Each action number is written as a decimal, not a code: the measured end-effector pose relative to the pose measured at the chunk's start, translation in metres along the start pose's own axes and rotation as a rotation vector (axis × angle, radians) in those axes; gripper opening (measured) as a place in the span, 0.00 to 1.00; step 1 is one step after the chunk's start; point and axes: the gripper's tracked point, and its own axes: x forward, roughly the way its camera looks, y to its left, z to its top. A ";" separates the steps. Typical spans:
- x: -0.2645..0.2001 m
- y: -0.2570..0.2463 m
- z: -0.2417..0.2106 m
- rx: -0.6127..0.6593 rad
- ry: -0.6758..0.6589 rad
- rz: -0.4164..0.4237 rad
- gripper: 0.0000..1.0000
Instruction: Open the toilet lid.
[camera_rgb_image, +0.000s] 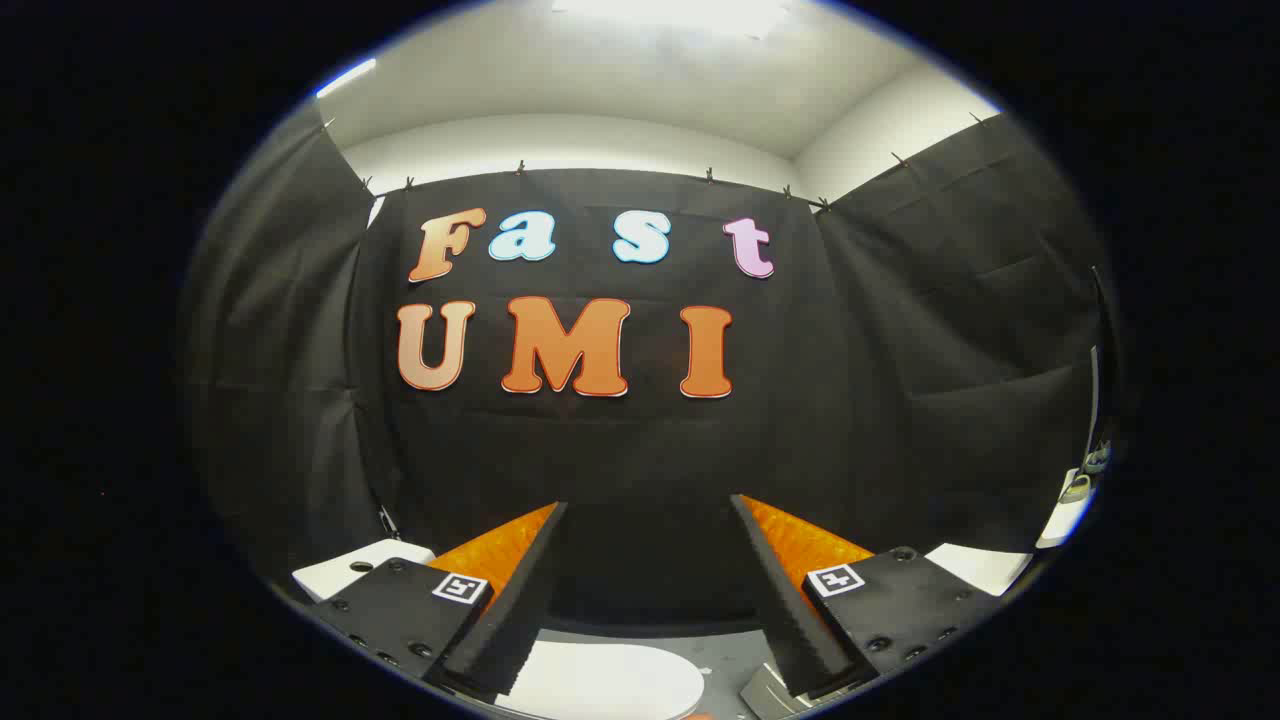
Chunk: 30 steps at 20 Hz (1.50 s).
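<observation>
Tongs (648, 560) spread wide, pinching nothing, aimed level at the black cloth wall (640, 450). Held high and back from the toilet lid (600, 680), likely as a starting pose ahead of any descent. Lid lying below and between the tong tips (a white rounded shape, seemingly flat and closed, partly cut off). No containers clear enough to name; white pieces (355, 568) flanking the lid, too cropped to identify.
</observation>
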 end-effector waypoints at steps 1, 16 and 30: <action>0.000 -0.001 0.001 -0.003 0.000 -0.003 1.00; -0.004 -0.014 -0.007 0.003 0.016 -0.028 1.00; 0.005 -0.018 -0.094 0.073 0.148 0.009 1.00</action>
